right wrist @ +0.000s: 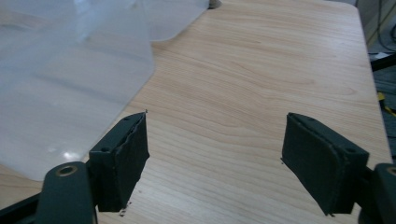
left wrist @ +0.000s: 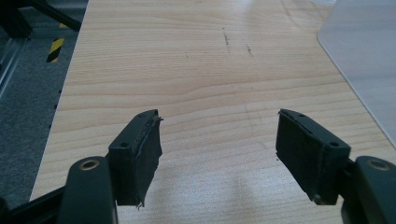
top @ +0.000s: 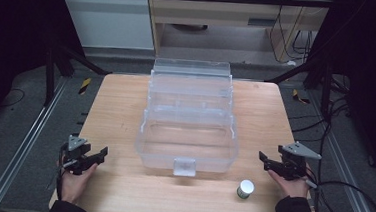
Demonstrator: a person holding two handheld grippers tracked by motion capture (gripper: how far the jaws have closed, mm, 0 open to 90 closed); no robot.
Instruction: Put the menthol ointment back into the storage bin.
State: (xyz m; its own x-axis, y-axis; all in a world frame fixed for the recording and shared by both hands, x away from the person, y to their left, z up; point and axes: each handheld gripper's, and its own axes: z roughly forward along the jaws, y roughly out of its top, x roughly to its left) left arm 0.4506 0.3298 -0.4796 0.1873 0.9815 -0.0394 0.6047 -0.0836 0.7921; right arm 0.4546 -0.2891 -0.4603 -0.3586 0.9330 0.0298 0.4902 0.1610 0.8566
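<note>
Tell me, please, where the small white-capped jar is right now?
In the high view, the small jar stands on the table's near right part, between the clear plastic box and the right gripper.

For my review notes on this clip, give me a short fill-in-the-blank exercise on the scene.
1. The clear plastic box stands in the middle of the wooden table with its lid ____.
2. The small white-capped jar stands nearest the ____ claw.
3. Nothing sits between the jaws of the left claw, which are ____.
4. The jar stands ____ the box, on the table.

Missing words: open; right; open; outside
</note>
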